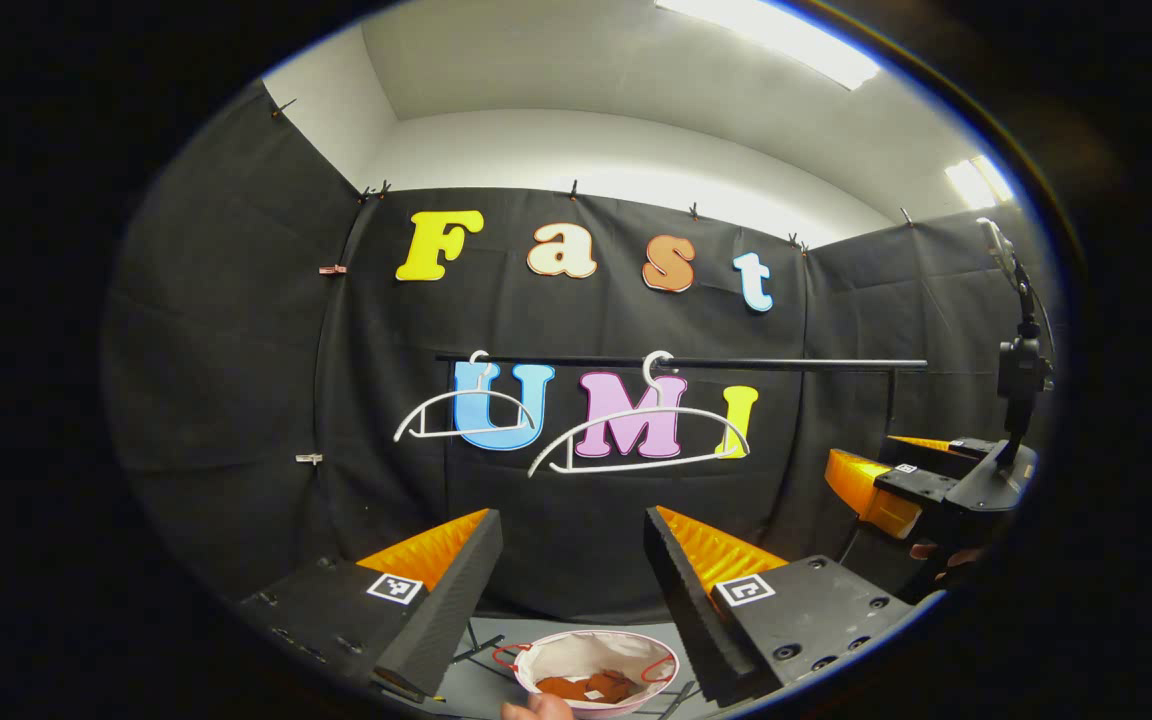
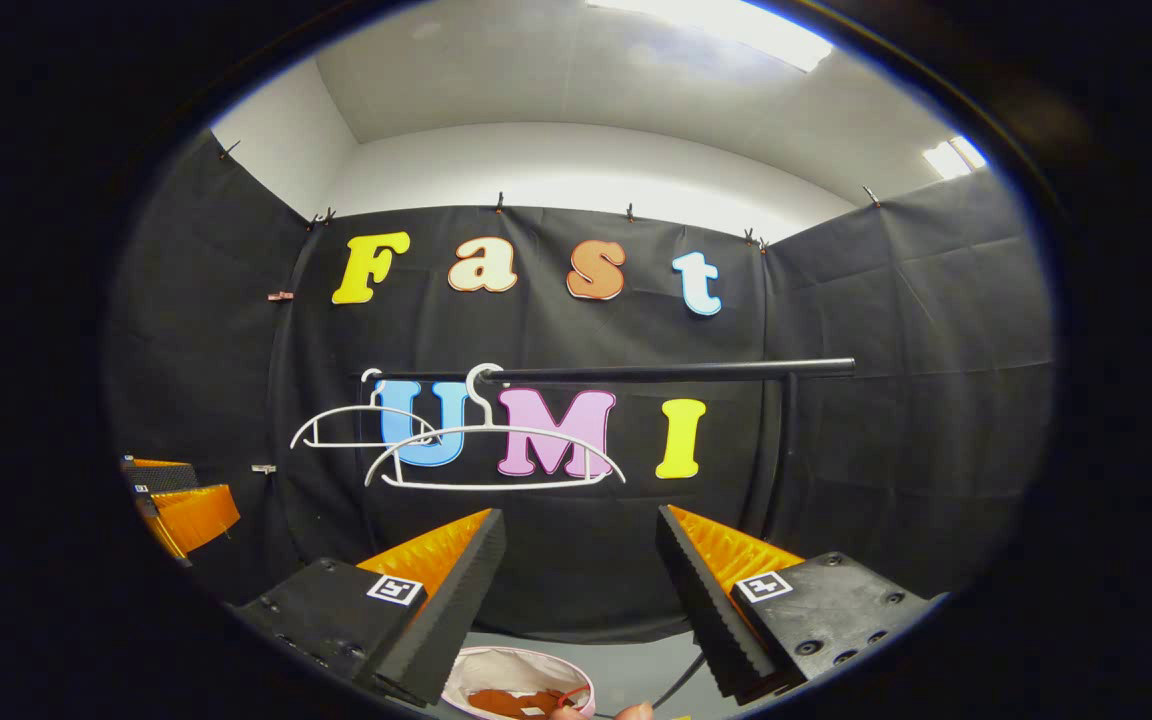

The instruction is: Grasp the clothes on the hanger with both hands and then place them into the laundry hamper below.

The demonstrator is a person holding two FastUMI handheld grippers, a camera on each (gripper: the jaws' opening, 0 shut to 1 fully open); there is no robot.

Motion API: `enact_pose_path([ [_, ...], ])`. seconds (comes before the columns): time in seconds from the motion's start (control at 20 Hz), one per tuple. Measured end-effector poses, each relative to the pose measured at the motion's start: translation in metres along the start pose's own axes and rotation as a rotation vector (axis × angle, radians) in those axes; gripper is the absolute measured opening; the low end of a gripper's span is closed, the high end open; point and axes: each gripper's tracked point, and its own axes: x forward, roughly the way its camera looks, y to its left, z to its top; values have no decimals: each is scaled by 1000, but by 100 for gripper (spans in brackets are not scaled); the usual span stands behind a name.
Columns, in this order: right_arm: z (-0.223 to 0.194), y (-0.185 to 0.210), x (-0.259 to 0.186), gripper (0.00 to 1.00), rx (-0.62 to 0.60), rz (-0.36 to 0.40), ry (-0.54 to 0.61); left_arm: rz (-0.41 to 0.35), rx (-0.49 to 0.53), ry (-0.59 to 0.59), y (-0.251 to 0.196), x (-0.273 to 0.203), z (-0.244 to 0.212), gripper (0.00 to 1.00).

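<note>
Two bare white hangers hang on a black rail point(image 1: 786, 364): one on the left point(image 1: 464, 412) and one nearer the middle point(image 1: 638, 440). In the right gripper view the same hangers point(image 2: 494, 452) point(image 2: 361, 425) hang from the rail point(image 2: 666, 373). Below, a round white laundry hamper point(image 1: 598, 672) holds a brown-orange garment point(image 1: 591, 688); it also appears as the hamper point(image 2: 516, 688) with the garment point(image 2: 506, 703) inside. My left gripper point(image 1: 573, 560) is open above the hamper, holding nothing. My right gripper point(image 2: 581, 565) is open too, and it appears at the right edge point(image 1: 896, 485) of the left gripper view.
Black cloth walls close the booth on three sides. A camera stand point(image 1: 1021, 370) rises at the far right. A fingertip point(image 1: 536, 708) shows at the bottom edge by the hamper. A cable point(image 2: 681, 680) runs across the grey floor.
</note>
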Motion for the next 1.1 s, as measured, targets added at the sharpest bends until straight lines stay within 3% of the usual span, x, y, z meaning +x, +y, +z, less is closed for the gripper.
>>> enact_pose_path([
  [0.1, -5, 3, 2, 98, -2, 14, 10, 3, -13, 9, -1, 0, 0, 91],
  [0.15, -6, 5, 4, 98, -3, 20, 15, 5, -15, 9, -1, 0, 0, 96],
  [0.2, -7, 7, 7, 99, -6, 27, 20, 9, -14, 9, -1, -1, 1, 91],
  [0.3, -9, 6, 11, 98, -11, 26, 25, 16, -8, 11, 0, -3, 0, 91],
  [0.35, -9, 7, 12, 98, -5, 26, 25, 19, -3, 13, 0, -3, -1, 96],
  [0.45, -8, 7, 13, 98, -4, 28, 16, 24, 5, 17, -1, -2, -2, 86],
  [0.55, -5, 7, 14, 98, -14, 35, 7, 22, 6, 15, -4, -1, 0, 91],
  [1.1, -6, 1, 7, 100, -23, 34, 2, 13, 20, 19, -17, -6, -5, 91],
])
